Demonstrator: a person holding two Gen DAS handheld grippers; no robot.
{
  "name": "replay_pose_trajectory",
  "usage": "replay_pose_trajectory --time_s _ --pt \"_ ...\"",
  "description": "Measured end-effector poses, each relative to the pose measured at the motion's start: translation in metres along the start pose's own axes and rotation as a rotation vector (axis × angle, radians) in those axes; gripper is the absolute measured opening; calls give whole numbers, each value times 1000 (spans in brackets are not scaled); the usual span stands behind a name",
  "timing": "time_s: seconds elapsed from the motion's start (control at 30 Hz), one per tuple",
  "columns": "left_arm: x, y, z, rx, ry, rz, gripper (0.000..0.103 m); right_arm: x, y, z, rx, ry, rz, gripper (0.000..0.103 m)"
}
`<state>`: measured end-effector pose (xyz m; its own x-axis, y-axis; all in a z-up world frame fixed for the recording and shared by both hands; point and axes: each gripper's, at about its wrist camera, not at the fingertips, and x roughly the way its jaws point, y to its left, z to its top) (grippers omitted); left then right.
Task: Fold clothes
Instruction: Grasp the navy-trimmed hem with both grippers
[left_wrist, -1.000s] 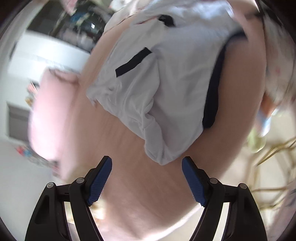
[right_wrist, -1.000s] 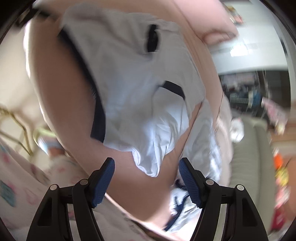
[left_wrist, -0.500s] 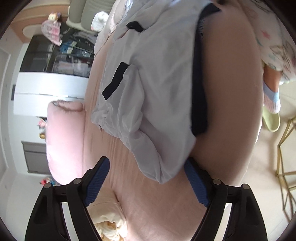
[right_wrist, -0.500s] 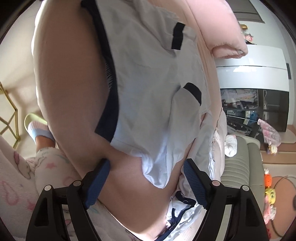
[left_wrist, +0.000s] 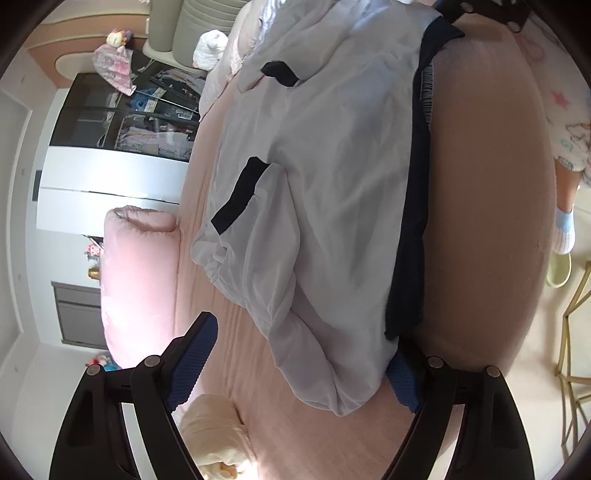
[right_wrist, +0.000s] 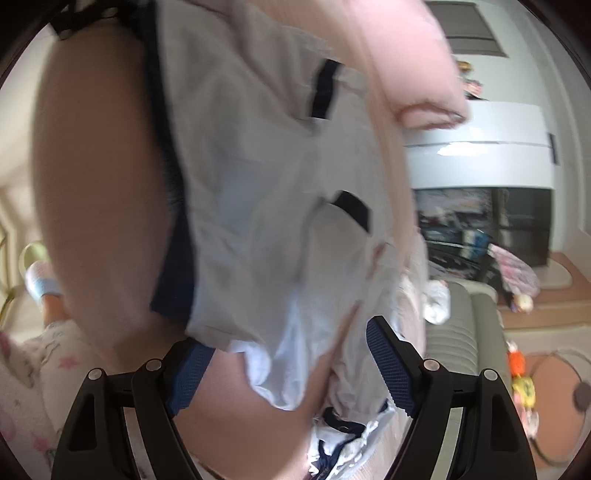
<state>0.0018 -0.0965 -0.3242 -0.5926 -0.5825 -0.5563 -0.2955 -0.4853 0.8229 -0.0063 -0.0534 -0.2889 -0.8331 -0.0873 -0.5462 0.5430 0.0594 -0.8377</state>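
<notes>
While both tongs gape, left tongs (left_wrist: 299, 369) and right tongs (right_wrist: 291, 365) straddle, perhaps touching, the white garment (left_wrist: 332, 192).

Thin matt white cloth garment (left_wrist: 332, 206) with dark trim on soft pink fabric bed (left_wrist: 487, 221).

White garment with navy trim (left_wrist: 332, 192) lies spread on the pink bed (left_wrist: 487, 192). Rolled pink quilt (left_wrist: 136, 280) sits left of it on the bed; crumpled white-and-navy clothes (right_wrist: 347, 435) lie beside its right end.
</notes>
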Motion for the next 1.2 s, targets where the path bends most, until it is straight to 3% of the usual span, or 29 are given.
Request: replay_pose_trajectory --time_s 0.17,0.23,0.3,0.37,0.4,0.43,0.47,0.5,0.63,0.67,0.77,0.83,0.9,1.0,1.07,1.2 --pt "-1 -5 -5 28 -51 13 84 3 17 -3 -80 -27 -46 81" --pt "3 -2 -5 11 -47 -6 83 1 29 -2 -130 -41 -75 73" --pt "2 1 -5 -20 -45 -36 83 1 40 -2 -186 -51 -88 54" --pt "0 2 -6 -48 -44 -65 79 3 50 -3 -244 -56 -98 45" --pt "0 3 -6 -56 -45 -82 76 4 54 -4 -273 -59 -101 32" --pt "-1 3 -6 -61 -44 -104 68 5 59 -4 -302 -57 -94 25" --pt "-2 3 -6 -64 -43 -127 60 6 64 -5 -329 -50 -73 9" --pt "-4 2 -6 -57 -47 -141 55 8 69 -5 -359 -46 -72 7" --pt "-10 -14 -7 15 -70 -183 13 10 70 -4 -364 -41 -76 8" --pt "-11 -18 -6 27 -70 -182 7 10 65 -2 -338 -40 -50 8" --pt "-14 -27 -4 61 -69 -149 6 12 48 5 -257 -34 34 8" --pt "-15 -23 -3 31 -61 -187 6 14 36 8 -198 -29 97 8" --pt "-11 -8 -1 -40 -45 -273 6 19 19 9 -102 -10 191 8" --pt "2 25 1 -206 7 -472 6 25 -6 11 41 18 333 7" --pt "18 50 0 -363 63 -633 6 31 -24 11 149 39 437 7" --pt "54 92 -13 -721 185 -918 6 58 -73 0 485 89 727 7"
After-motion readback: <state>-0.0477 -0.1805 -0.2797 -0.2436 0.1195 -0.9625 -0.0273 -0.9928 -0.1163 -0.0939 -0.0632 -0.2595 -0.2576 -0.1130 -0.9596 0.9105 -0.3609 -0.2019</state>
